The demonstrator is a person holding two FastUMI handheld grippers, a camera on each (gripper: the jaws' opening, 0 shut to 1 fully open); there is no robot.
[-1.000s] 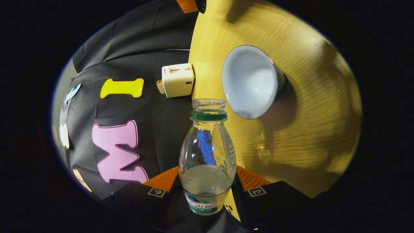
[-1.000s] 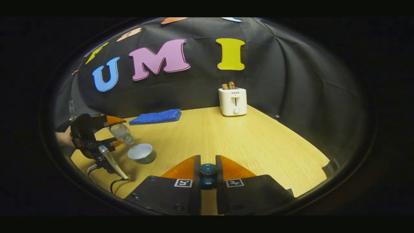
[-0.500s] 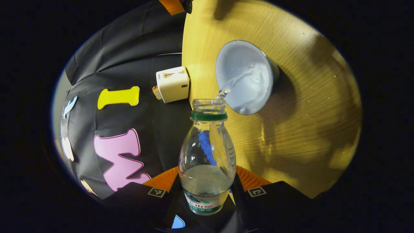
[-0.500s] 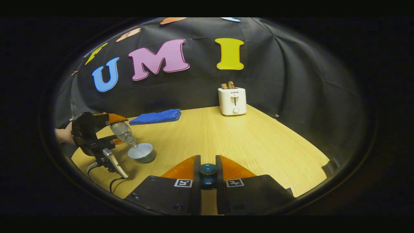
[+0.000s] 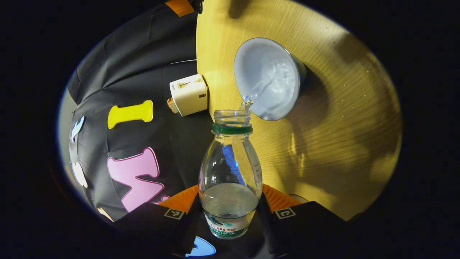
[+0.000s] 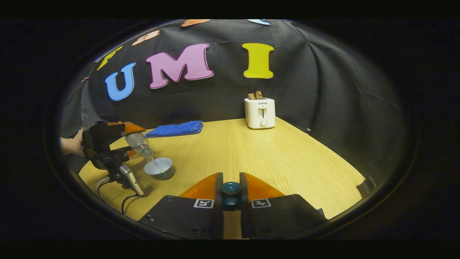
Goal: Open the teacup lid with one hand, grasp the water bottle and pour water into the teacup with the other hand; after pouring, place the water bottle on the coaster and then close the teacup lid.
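Water ran in a thin stream from the bottle [image 5: 230, 180] I held tipped over the teacup [image 5: 267, 77], the bottle's open mouth just above the cup's near rim. My left gripper [image 5: 230, 212] was clenched on the bottle's lower body, one finger on each side of the label, and the water left inside had pooled near that end. The cup sat lidless on the table [image 5: 341, 126], with water swirling against its pale inside.

From my right gripper view, the left gripper [image 6: 125, 144], with a hand [image 6: 72, 145] behind it, held the bottle [image 6: 138, 144] slanted down toward the cup [image 6: 160, 167] at the table's left side. My right gripper [image 6: 231, 190] was squeezed on the knob of the lid [image 6: 231, 194], both fingers pressing it, held above the table's [image 6: 269, 154] near edge and well apart from the cup. A toaster [image 6: 260, 112] stood at the far edge, and a folded blue cloth [image 6: 176, 128] lay at the back left.
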